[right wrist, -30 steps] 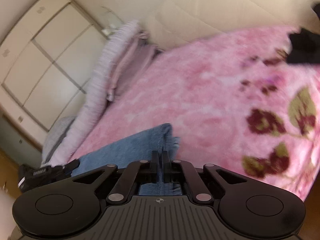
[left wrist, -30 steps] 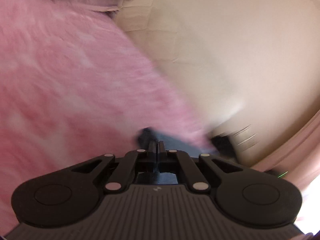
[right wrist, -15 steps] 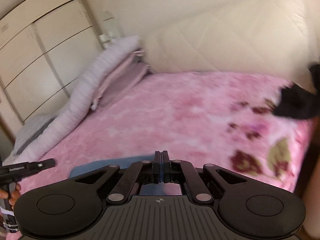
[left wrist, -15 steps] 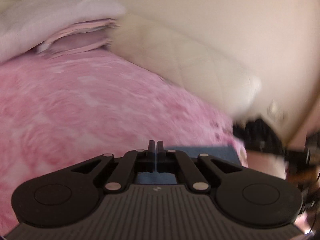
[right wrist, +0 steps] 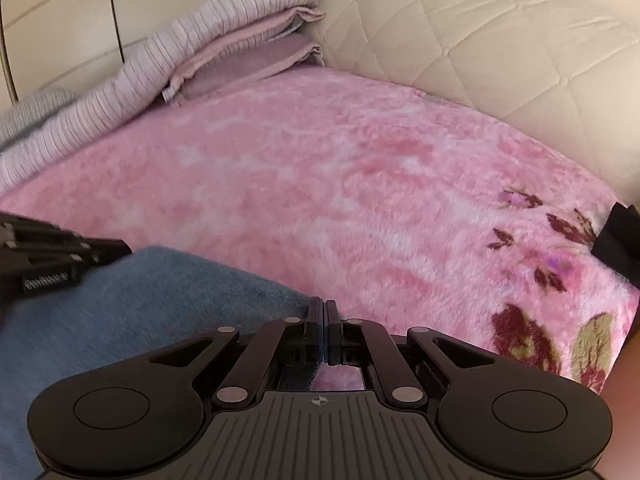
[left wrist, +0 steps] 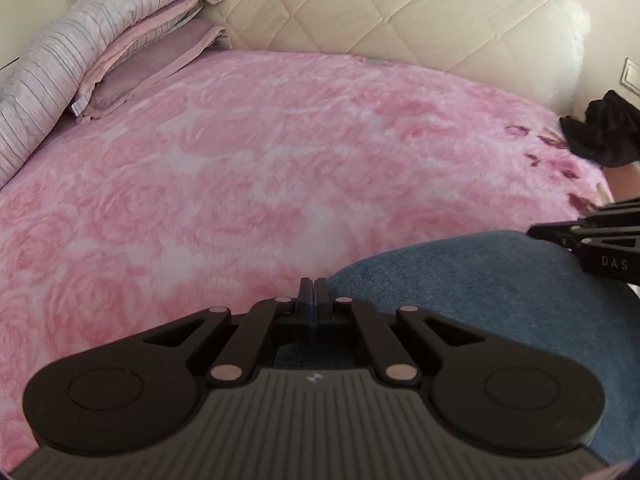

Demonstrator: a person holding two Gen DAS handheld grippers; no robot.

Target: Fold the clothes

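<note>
Here the blue garment [left wrist: 500, 292] lies on the pink blanket [left wrist: 240, 160] at the near edge of the bed, stretched between the two tools. Left gripper [left wrist: 314, 292]: jaws pressed together, pinching the garment's left end; the cloth spreads to the right from its tips and shows again beneath the linkage. Right gripper [right wrist: 324, 316]: jaws all but closed, a sliver of blue cloth [right wrist: 140, 312] caught between the pads; the fabric extends left from the tips. In the left wrist view the right tool enters at the right edge, touching the garment's far end. In the right wrist view the left tool enters at the left edge, likewise at the cloth. Along the far left edge of the bed: folded bedding [right wrist: 168, 80]. Beyond: cream quilted headboard [left wrist: 400, 12]. At the bed's right edge: dark clothing [left wrist: 600, 132], well apart from the blue garment.
</note>
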